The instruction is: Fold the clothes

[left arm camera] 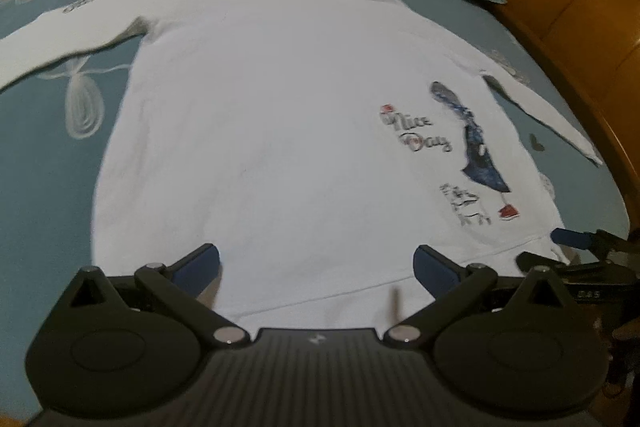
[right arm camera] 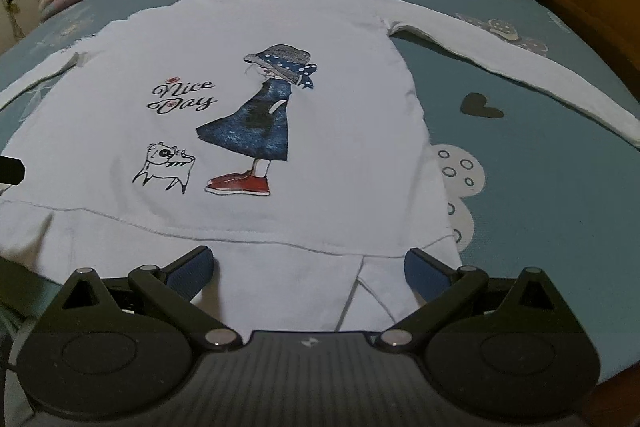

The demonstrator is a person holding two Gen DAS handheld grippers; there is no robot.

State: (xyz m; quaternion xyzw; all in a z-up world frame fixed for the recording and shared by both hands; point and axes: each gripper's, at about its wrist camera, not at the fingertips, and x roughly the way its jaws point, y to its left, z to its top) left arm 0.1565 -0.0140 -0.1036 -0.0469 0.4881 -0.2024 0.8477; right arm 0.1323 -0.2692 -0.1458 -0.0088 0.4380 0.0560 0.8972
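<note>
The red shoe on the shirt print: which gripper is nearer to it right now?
Right. The right gripper sits at the hem just below the red shoe. The left gripper is also at the hem, but the shoe lies well off to its right.

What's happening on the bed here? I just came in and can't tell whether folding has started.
Not yet, it seems. A white long-sleeved shirt lies flat and print-up on the teal bedsheet, both sleeves spread out. A person holds two grippers at its hem: the left gripper near the middle, the right gripper near the hem's right corner. Both are open and hold no cloth. No fold shows.
</note>
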